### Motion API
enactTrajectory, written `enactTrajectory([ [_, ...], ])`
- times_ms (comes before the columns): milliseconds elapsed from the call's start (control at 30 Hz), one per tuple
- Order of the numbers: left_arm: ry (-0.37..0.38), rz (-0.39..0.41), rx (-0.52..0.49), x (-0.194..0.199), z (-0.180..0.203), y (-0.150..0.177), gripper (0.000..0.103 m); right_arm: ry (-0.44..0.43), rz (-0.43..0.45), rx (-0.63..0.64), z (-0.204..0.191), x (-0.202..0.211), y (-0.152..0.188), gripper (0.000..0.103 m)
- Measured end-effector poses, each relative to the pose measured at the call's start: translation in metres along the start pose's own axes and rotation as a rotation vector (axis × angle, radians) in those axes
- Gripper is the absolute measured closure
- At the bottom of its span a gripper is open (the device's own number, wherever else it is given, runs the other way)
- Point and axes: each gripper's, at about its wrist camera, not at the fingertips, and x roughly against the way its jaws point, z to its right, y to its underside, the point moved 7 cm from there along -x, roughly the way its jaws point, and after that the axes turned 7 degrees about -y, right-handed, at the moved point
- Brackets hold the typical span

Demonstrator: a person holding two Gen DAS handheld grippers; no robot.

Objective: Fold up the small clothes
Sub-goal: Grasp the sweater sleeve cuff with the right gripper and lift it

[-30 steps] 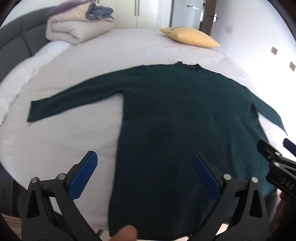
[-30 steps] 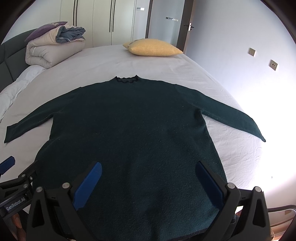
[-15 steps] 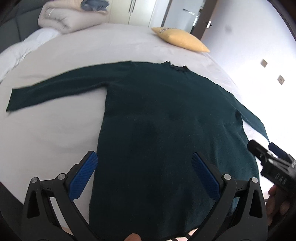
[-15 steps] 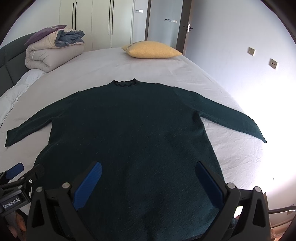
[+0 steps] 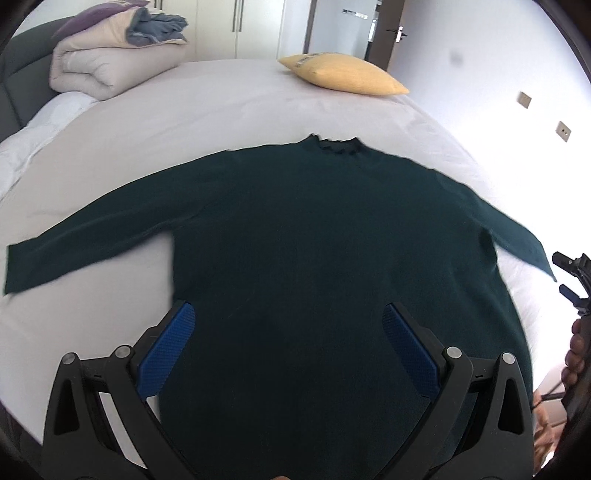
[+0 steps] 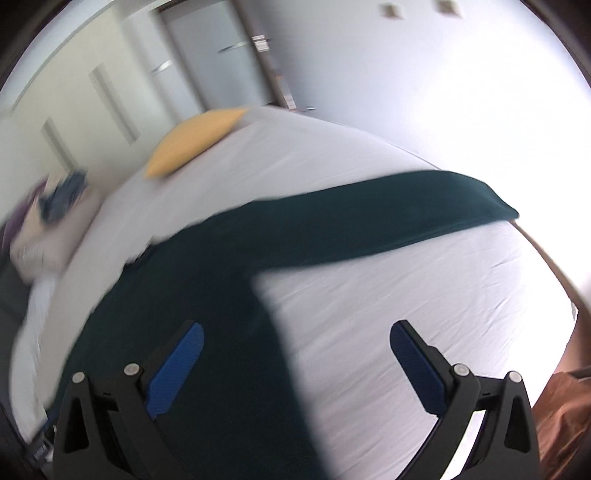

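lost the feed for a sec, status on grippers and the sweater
Left hand-held gripper open, over hem. Right hand-held gripper open, empty, facing the right sleeve. Dark green sweater flat on bed, unfolded. Nothing in the way.

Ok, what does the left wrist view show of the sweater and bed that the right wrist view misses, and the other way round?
Only the left wrist view: the whole dark green sweater lying flat, its left sleeve, its collar, and the open left gripper over the hem.

Only the right wrist view: the bare sheet beneath the right sleeve, and the open right gripper straddling the sweater's side edge. This view is blurred.

Both: the yellow pillow, the folded duvet, the wardrobe doors.
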Motion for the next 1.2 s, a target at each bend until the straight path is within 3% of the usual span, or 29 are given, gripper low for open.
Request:
enactTrajectory([
  [200, 0.057, 0.004, 0.004, -0.029, 0.035, -0.034, 0.000, -0.004, -0.042, -0.299, 0.115, -0.040, -0.031, 0.000],
  [267, 0.046, 0.011, -0.010, -0.038, 0.046, -0.044, 0.000, -0.060, -0.012, -0.391, 0.138, -0.047, -0.043, 0.001],
  [500, 0.129, -0.038, -0.020, -0.067, 0.075, -0.050, 0.000, -0.140, 0.109, -0.551, 0.165, -0.061, -0.081, 0.001],
  [700, 0.143, -0.069, -0.021, -0.081, 0.072, -0.038, 0.000, -0.207, 0.230, -0.707, 0.186, -0.066, -0.097, 0.003],
  [800, 0.158, -0.073, -0.007, -0.082, 0.068, -0.038, 0.000, -0.202, 0.267, -0.730, 0.193, -0.069, -0.101, 0.013],
  [967, 0.197, -0.076, 0.002, -0.082, 0.066, -0.040, 0.000, -0.120, 0.268, -0.712, 0.195, -0.079, -0.107, 0.042],
  [1000, 0.207, -0.082, 0.008, -0.083, 0.064, -0.041, 0.000, -0.092, 0.256, -0.690, 0.193, -0.081, -0.109, 0.045],
  [1067, 0.250, -0.100, 0.033, -0.086, 0.062, -0.041, 0.000, -0.047, 0.238, -0.629, 0.182, -0.076, -0.118, 0.065],
  [1200, 0.304, -0.115, 0.071, -0.091, 0.055, -0.048, 0.000, 0.051, 0.198, -0.380, 0.125, -0.083, -0.145, 0.083],
])
